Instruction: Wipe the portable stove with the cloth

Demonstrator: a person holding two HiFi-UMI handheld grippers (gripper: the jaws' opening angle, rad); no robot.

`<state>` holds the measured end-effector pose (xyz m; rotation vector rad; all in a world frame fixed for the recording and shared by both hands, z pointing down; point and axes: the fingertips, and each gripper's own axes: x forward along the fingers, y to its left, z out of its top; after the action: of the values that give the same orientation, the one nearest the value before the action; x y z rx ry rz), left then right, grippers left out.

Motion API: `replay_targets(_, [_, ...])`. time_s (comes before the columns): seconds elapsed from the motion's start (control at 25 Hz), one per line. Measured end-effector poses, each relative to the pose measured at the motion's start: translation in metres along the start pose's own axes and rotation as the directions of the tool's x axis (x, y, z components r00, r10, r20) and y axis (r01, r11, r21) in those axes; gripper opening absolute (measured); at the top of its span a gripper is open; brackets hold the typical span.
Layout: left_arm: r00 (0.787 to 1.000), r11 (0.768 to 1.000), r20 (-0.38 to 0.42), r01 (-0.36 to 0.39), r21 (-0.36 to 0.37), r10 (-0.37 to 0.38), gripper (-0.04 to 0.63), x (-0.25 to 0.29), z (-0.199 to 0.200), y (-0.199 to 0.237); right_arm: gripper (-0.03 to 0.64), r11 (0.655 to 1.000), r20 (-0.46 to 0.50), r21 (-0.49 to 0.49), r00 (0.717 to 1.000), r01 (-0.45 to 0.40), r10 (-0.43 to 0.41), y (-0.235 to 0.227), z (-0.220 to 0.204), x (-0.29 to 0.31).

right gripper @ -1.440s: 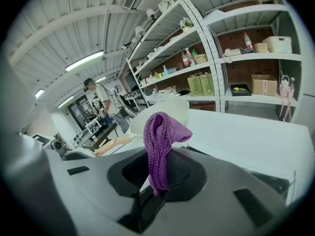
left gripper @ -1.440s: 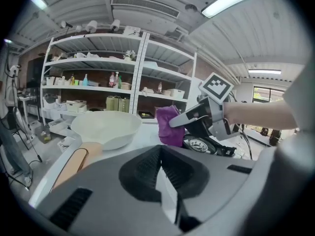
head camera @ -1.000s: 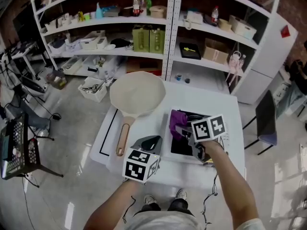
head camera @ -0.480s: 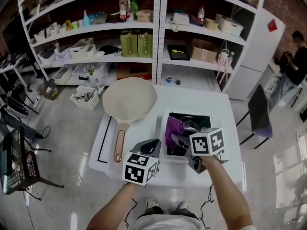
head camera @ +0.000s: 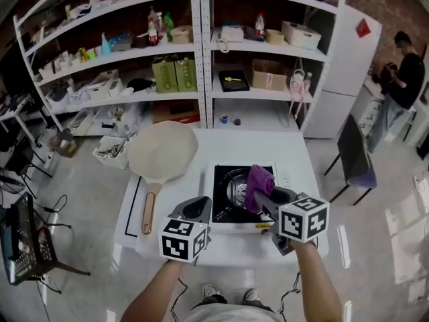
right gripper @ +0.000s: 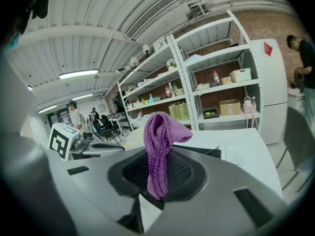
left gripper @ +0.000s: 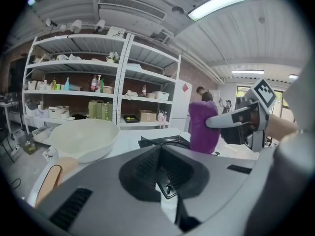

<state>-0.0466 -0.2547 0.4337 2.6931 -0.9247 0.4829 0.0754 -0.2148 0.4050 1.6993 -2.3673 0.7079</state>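
Purple cloth (head camera: 259, 182) is hanging clamped in my right tongs (head camera: 263, 198) over the stove (head camera: 224, 180), seemingly not touching; left tongs (head camera: 196, 210) are idling closed, empty.

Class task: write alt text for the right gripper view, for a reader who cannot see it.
The right gripper is shut on a purple cloth that stands up between its jaws. Behind it are a white table and shelves.

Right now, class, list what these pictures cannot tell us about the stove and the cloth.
Head view: the front right corner of the stove, hidden behind the right gripper and its cube.
Head view: whether the cloth touches the stove; the cloth itself covers the spot beneath.
Right gripper view: the stove top, mostly blocked by the gripper's own body.
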Motion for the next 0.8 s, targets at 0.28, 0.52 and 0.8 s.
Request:
replay_targets(0.28, [0.998,0.999,0.033,-0.046,0.008,0.046,0.003,0.0,0.014,-0.032,0.066,0.995,0.094,-0.018,0.991,0.102,-0.1,-0.04,0.006,-0.072])
replay_targets(0.52, [0.994,0.996,0.065,-0.085,0.012,0.084,0.003,-0.002,0.025,-0.05,0.066,0.986,0.129,-0.06,0.98,0.158,-0.149,-0.059,0.001,-0.108])
replay_targets(0.8, [0.99,0.993,0.078,-0.119,0.023,0.117,0.003,-0.005,0.03,-0.067,0.064,0.977,0.167,-0.076,0.969,0.197,-0.183,-0.072,-0.002,-0.126])
